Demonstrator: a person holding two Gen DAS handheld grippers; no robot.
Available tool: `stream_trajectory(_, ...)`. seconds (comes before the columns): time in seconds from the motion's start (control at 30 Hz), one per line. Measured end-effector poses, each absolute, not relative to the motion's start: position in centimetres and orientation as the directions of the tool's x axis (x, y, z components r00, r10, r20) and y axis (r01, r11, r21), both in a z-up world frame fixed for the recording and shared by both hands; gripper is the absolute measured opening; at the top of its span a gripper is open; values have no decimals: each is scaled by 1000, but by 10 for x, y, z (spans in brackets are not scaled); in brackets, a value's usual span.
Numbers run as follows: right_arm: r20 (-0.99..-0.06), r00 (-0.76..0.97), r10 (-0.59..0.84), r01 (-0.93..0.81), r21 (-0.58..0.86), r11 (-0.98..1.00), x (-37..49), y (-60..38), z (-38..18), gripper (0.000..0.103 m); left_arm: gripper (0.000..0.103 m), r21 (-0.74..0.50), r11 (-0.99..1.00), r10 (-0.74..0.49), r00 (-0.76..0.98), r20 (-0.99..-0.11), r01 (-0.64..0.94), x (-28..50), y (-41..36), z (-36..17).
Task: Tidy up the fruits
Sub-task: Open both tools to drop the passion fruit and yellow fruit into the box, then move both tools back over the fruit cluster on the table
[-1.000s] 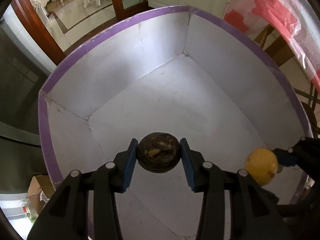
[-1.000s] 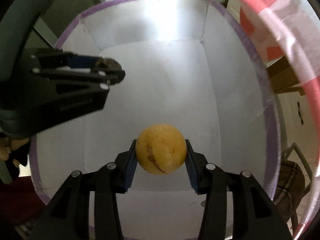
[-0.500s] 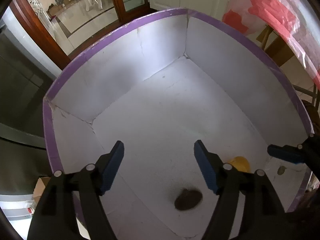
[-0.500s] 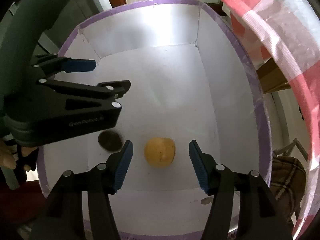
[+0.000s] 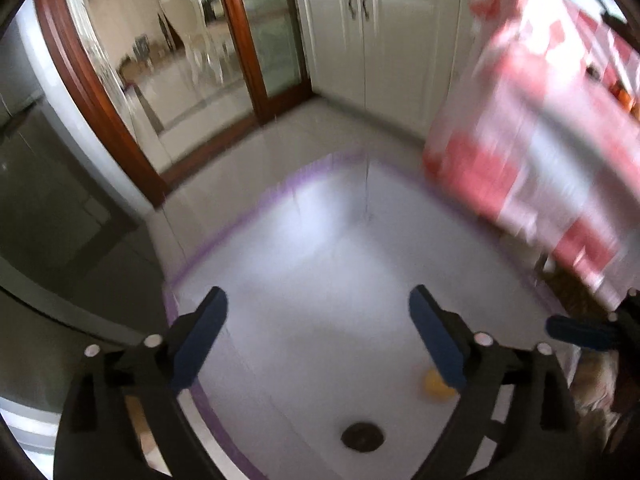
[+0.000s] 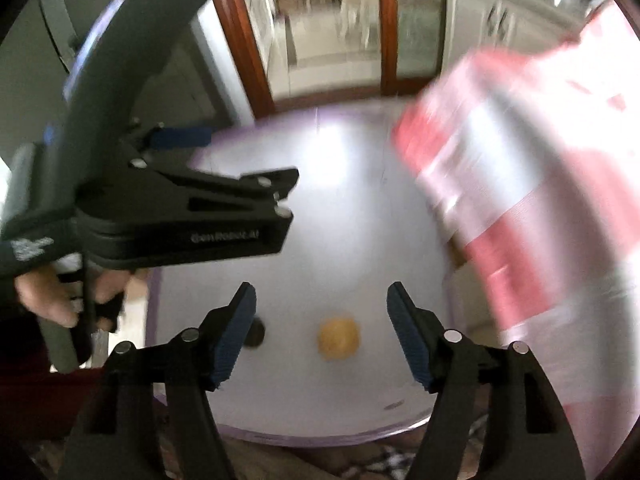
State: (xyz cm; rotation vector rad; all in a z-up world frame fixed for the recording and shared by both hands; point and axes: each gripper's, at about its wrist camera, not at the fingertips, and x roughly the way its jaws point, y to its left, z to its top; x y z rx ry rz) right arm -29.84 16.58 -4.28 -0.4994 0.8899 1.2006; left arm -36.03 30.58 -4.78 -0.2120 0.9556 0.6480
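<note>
While blurred, yellow fruit looks round, dark fruit flatter.

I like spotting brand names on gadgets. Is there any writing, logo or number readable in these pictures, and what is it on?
"GenRobot.AI": pale letters on the black side of the left gripper, seen from the right wrist camera; blurred, so the spelling is my best reading.
A pale mark on that gripper's handle end: too blurred to read.
The box, fruits and red-and-white cloth: no writing visible.
</note>
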Motion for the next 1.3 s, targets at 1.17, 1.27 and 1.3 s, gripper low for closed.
stream_trajectory(1.17, -626, 766, 144, 15, 242, 970, 28, -269, 27, 87, 101, -232, 964, -58, 754, -654, -127, 91, -17, 31)
stream_trajectory(1.27, -656, 740, 145, 4, 221, 975, 55, -264, 21, 83, 101, -263, 958, -85, 763, -641, -115, 106, -17, 28)
stream_trajectory(1.3, -664, 732, 148, -5, 213, 977, 61, -261, 22, 80, 101, -285, 953, -107, 760, -641, -106, 109, -15, 27)
